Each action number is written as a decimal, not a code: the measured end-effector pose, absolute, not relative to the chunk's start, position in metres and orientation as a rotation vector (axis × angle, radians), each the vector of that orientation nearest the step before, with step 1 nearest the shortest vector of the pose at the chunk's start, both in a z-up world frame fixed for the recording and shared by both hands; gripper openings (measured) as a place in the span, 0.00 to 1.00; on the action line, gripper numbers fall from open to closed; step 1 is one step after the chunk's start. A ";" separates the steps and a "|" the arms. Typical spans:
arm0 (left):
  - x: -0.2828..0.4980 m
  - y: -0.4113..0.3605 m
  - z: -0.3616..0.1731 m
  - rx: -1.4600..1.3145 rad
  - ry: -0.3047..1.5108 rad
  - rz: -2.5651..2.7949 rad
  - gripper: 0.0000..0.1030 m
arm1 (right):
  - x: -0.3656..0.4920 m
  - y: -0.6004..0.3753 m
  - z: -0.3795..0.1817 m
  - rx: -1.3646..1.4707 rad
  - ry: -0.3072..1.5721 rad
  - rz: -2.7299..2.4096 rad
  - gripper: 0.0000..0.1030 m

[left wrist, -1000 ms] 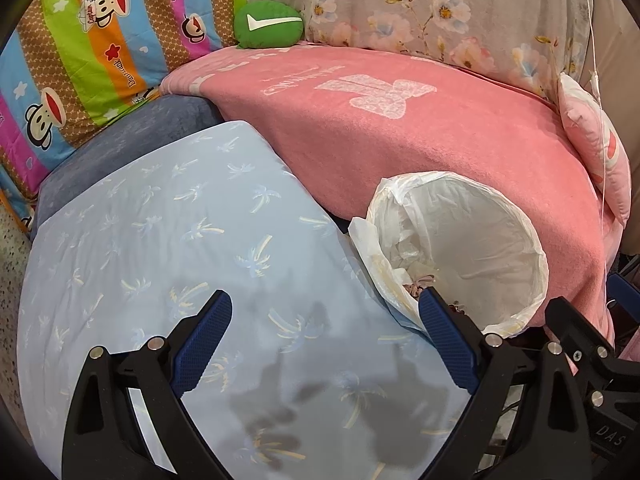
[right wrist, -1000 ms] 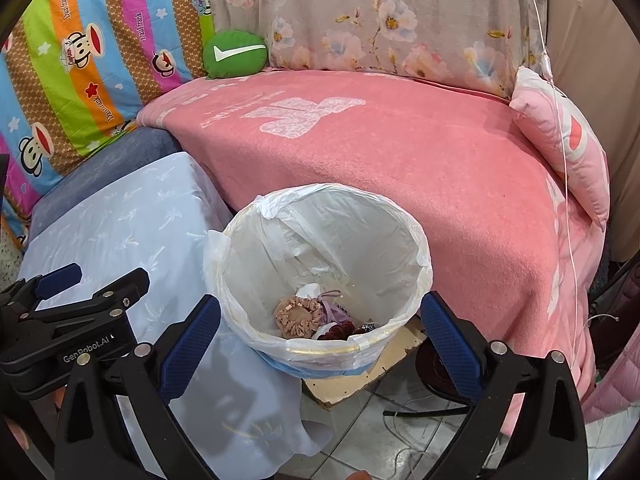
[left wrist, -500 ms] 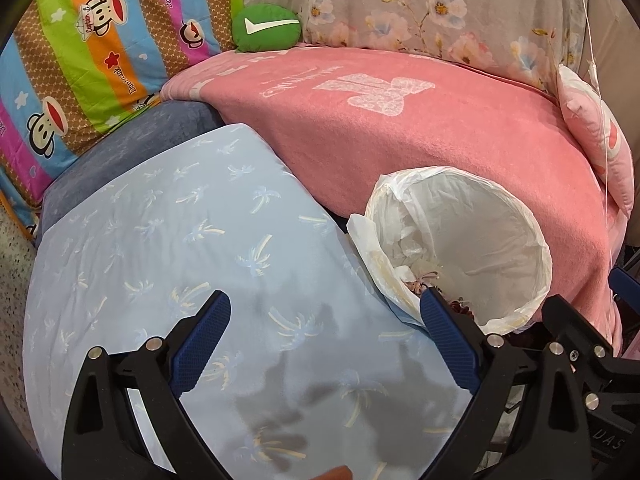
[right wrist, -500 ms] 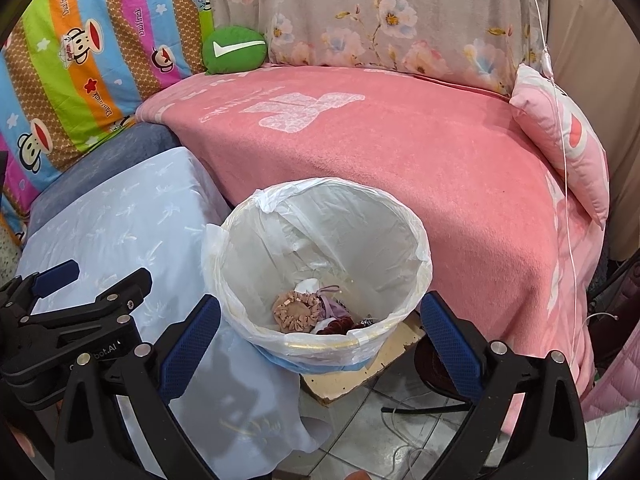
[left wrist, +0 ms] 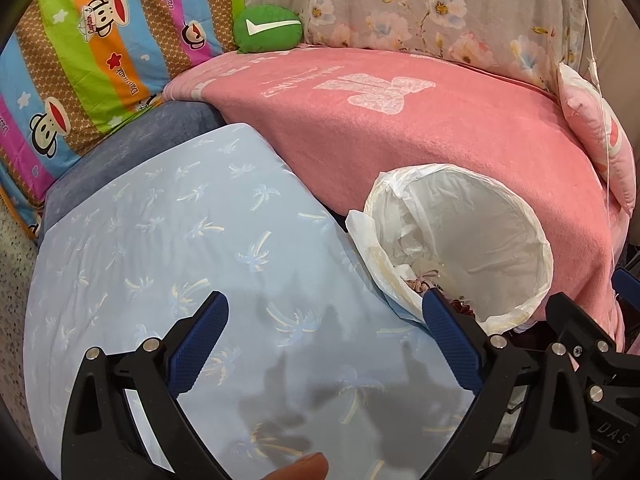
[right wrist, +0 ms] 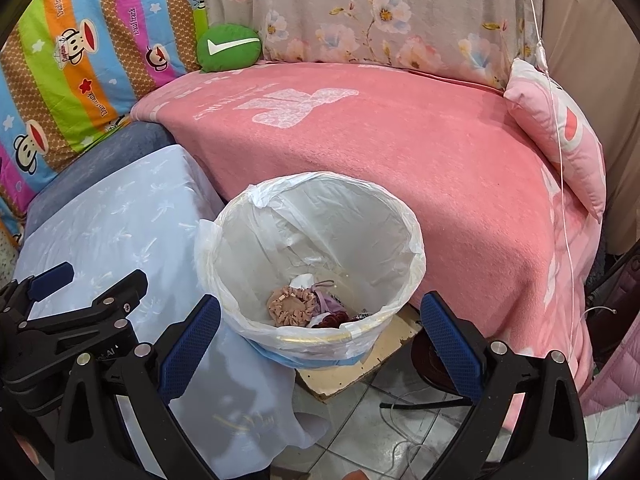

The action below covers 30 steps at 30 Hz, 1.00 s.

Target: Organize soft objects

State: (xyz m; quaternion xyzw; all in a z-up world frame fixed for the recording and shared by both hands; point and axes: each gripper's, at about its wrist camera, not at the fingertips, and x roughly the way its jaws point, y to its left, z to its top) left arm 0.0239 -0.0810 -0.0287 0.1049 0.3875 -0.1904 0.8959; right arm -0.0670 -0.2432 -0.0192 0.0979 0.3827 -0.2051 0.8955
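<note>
A white-lined bin (right wrist: 316,216) (left wrist: 472,216) stands on the floor between a pale blue cushion (left wrist: 180,240) (right wrist: 120,220) and the pink-blanketed couch. At its bottom lie several scrunchies: a tan one (right wrist: 292,306), a lilac one (right wrist: 326,302) and a dark red one (right wrist: 332,322). My right gripper (right wrist: 320,320) hangs open just above the bin's near rim, holding nothing. Open and empty too, my left gripper (left wrist: 324,316) hovers over the blue cushion, left of the bin. The left gripper (right wrist: 76,288) also shows at the right wrist view's lower left.
A green check-mark pillow (left wrist: 268,30) (right wrist: 229,49) sits at the couch's back. A small pink pillow (right wrist: 560,132) leans at the right end. A striped monkey-print cushion (left wrist: 80,60) stands on the left. Cardboard (right wrist: 360,364) and cables lie on the tiled floor under the bin.
Both grippers have drifted slightly back and up, so the bin and couch sit a little lower in view. Neither jaw has changed, and the scrunchies have not moved.
</note>
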 end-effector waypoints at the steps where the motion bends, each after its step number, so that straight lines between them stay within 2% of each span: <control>1: 0.024 -0.081 -0.029 0.215 0.803 -0.392 0.91 | -0.067 -0.243 -0.020 0.202 0.793 -0.426 0.94; 30: 0.018 -0.079 -0.028 0.202 0.795 -0.343 0.91 | -0.072 -0.243 -0.023 0.198 0.793 -0.434 0.94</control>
